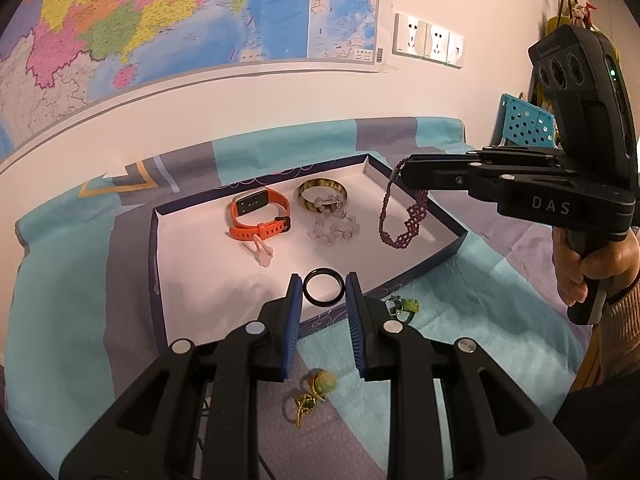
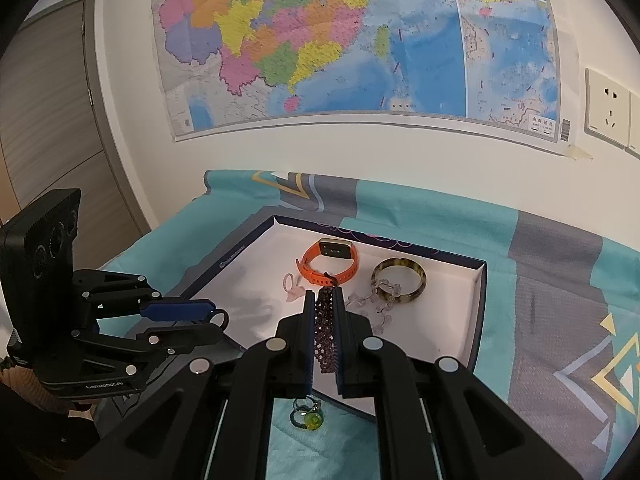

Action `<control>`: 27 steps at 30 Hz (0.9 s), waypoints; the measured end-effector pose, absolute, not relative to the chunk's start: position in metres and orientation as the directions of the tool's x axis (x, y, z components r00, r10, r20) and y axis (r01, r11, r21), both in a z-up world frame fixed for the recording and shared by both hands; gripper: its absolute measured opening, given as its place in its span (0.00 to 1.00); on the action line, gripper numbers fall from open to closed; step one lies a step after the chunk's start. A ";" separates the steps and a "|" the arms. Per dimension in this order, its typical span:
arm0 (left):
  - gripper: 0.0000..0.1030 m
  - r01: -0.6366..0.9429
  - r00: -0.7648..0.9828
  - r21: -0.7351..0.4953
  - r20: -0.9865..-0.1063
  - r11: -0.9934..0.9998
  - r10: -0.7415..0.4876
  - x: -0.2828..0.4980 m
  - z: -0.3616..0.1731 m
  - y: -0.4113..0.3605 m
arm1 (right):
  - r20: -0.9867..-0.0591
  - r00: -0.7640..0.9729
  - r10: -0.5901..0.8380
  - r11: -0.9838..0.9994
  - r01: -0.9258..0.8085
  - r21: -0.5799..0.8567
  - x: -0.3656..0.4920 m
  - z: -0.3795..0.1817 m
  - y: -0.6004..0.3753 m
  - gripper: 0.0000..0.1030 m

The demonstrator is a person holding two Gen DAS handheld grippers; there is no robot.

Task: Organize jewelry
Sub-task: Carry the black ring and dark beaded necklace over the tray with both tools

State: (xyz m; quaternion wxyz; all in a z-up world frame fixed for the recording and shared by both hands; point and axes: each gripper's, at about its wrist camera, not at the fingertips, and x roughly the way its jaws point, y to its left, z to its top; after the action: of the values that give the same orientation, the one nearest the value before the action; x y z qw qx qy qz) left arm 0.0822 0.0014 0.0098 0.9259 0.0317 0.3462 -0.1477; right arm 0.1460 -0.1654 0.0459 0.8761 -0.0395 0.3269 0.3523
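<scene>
Two hand-held grippers work over an open box (image 1: 168, 240) with dark blue walls and a white floor, set on a teal and grey patterned cloth (image 1: 60, 280) below a wall map (image 1: 160, 20). The left gripper (image 1: 323, 292) holds a black ring (image 1: 323, 287) pinched between its blue pads, the jaws only a ring's width apart, above the near wall of the box. The right gripper (image 2: 324, 312), gripped by a hand (image 1: 592, 268) at the right of the left wrist view, has its jaws nearly closed on a purple beaded bracelet (image 1: 400, 220), which hangs in a loop from the fingertips over the right side of the box, its lowest part at or just above the white floor. Inside the box lie an orange watch (image 1: 260, 212), a mottled amber bangle (image 1: 322, 194) just beside it, a clear bead bracelet (image 1: 332, 228) partly resting against the bangle, and a small pink hair tie (image 1: 262, 252) near the watch strap. Outside the box, on the cloth near its front wall, sit a ring with a green stone (image 1: 404, 306) and, closer to the camera, a cluster of gold-coloured rings (image 1: 312, 396), one with a pale yellow-green stone. Wall sockets (image 1: 428, 40) show to the right of the map.
</scene>
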 end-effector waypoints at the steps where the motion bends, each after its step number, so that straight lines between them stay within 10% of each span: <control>1: 0.22 0.295 0.717 -0.043 -0.650 0.954 -0.251 0.083 0.010 0.001 | -0.602 0.538 0.590 0.750 -0.642 0.161 0.146 0.045 -0.166 0.06; 27: 0.22 0.253 0.707 -0.046 -0.673 0.966 -0.217 0.114 0.001 0.008 | -0.628 0.513 0.585 0.755 -0.628 0.190 0.168 0.030 -0.155 0.06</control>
State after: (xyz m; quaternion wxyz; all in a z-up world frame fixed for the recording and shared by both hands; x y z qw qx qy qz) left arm 0.1136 0.0077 0.0012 0.9234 0.0247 0.3613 -0.1271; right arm 0.1678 -0.1548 0.0298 0.8694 -0.0306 0.3488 0.3487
